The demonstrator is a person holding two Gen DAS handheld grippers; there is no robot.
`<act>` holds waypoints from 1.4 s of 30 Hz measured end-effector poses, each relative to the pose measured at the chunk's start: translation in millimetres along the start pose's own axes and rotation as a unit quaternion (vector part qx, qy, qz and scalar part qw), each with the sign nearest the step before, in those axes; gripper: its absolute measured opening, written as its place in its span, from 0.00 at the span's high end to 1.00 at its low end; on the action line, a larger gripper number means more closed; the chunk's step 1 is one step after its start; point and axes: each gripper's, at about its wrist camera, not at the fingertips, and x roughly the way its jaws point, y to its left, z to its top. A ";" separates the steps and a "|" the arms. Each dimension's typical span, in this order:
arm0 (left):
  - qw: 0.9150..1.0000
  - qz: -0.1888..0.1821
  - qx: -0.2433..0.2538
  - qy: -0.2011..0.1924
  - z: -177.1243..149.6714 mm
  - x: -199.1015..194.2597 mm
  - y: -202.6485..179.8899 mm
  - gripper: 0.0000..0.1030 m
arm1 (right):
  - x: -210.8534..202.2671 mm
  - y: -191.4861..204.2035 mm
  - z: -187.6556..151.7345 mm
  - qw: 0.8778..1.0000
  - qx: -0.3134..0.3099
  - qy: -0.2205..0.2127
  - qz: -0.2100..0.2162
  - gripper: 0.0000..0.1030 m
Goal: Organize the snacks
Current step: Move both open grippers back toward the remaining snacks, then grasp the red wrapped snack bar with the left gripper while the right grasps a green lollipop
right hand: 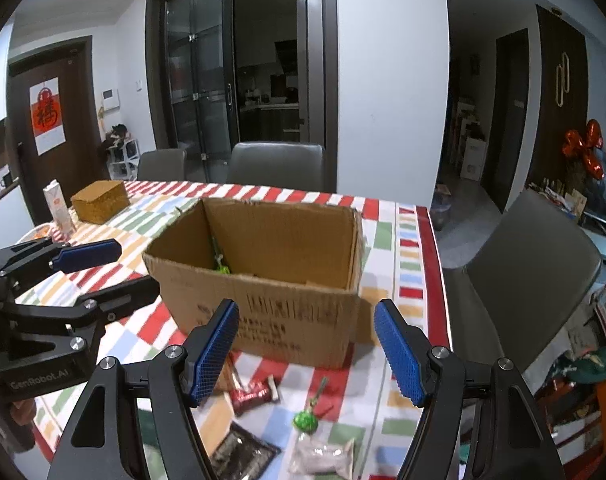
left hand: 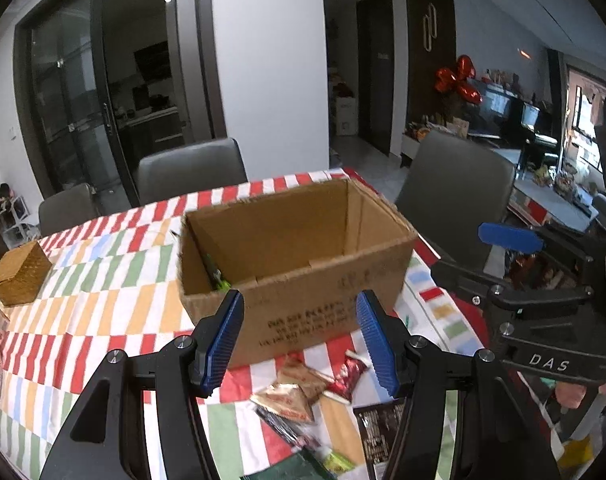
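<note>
An open cardboard box stands on the striped tablecloth, with a green snack leaning in its near left corner. My left gripper hovers open and empty in front of the box's near wall. Below it lie a red packet, tan packets and a dark packet. In the right wrist view the box is straight ahead and my right gripper is open and empty before it. Under it lie a red packet, a green foil candy, a clear pouch and a dark packet.
A wicker box and a white carton stand at the table's far left. Grey chairs line the far side and one chair stands off the right edge. The two grippers are side by side, close together.
</note>
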 end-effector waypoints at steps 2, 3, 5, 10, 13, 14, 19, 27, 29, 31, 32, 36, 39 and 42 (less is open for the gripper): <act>1.000 -0.009 0.003 0.005 -7.0 1.8 -4.1 0.44 | 0.0 -0.3 -7.0 1.000 -0.003 0.007 -0.003 0.31; 1.000 -0.013 0.004 0.008 -11.0 3.8 -5.7 0.44 | 0.4 -0.4 -10.3 1.000 -0.005 0.010 -0.003 0.31; 1.000 -0.022 0.009 0.015 -17.9 8.0 -8.9 0.44 | 2.2 -0.5 -18.5 1.000 -0.009 0.020 -0.005 0.31; 0.998 -0.038 0.033 0.040 -33.0 23.5 -18.3 0.44 | 9.0 2.8 -36.3 0.999 -0.024 0.048 -0.001 0.31; 0.996 -0.048 0.046 0.062 -39.9 35.2 -24.2 0.44 | 15.1 1.7 -47.9 0.997 -0.028 0.067 0.002 0.31; 0.995 -0.049 0.051 0.068 -42.3 40.3 -26.2 0.44 | 18.2 0.8 -51.8 0.997 -0.028 0.075 0.003 0.31; 0.991 -0.063 0.068 0.093 -52.2 59.2 -33.5 0.45 | 33.1 -4.3 -67.8 0.994 -0.024 0.108 0.009 0.32; 0.983 -0.089 0.078 0.138 -64.5 96.7 -38.2 0.53 | 58.5 -7.0 -85.7 0.987 -0.026 0.156 0.019 0.39; 0.981 -0.097 0.075 0.151 -66.8 106.0 -37.6 0.55 | 65.1 -6.9 -89.3 0.986 -0.024 0.166 0.023 0.40; 0.980 -0.098 0.074 0.159 -67.9 111.4 -36.6 0.59 | 72.2 -7.0 -92.7 0.984 -0.023 0.175 0.025 0.42; 0.978 -0.101 0.074 0.165 -68.7 115.5 -36.7 0.61 | 75.4 -7.6 -94.3 0.983 -0.021 0.179 0.026 0.43; 0.976 -0.103 0.077 0.177 -71.2 127.3 -38.3 0.63 | 86.1 -12.5 -99.5 0.981 -0.004 0.194 0.032 0.48; 0.974 -0.106 0.079 0.186 -73.3 135.9 -38.7 0.66 | 91.5 -12.9 -102.4 0.979 -0.005 0.199 0.032 0.50; 0.972 -0.105 0.077 0.193 -75.2 143.0 -38.9 0.66 | 97.9 -13.3 -104.7 0.978 -0.005 0.205 0.036 0.52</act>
